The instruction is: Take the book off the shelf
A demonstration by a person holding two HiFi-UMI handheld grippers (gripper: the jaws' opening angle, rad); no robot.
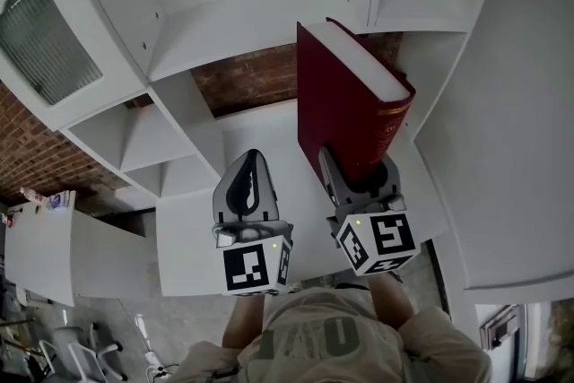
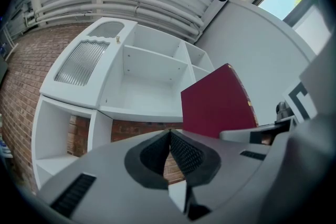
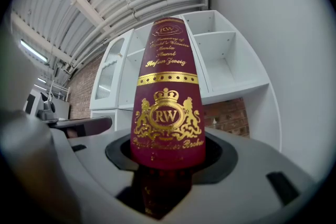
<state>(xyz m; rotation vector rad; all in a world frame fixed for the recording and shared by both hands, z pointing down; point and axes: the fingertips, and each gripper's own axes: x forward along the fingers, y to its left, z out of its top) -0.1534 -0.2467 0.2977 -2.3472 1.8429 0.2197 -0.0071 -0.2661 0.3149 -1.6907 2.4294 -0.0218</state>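
Observation:
A thick dark red book (image 1: 350, 108) with gold lettering on its spine (image 3: 167, 107) stands clamped in my right gripper (image 1: 360, 175), held in front of the white shelf unit (image 1: 224, 22). The jaws press on both covers near the book's lower end, spine toward the gripper camera. In the left gripper view the same book (image 2: 218, 105) shows to the right as a plain red cover. My left gripper (image 1: 249, 184) hangs beside the right one, to the book's left, jaws shut with nothing between them, pads (image 2: 178, 150) meeting.
The shelf unit has several white open compartments (image 2: 149, 76) with a brick wall (image 1: 247, 76) behind the lower ones. A glass-fronted cabinet door (image 1: 40, 40) is at the left. A white wall (image 1: 520, 121) runs along the right. Office chairs (image 1: 76, 345) stand at the lower left.

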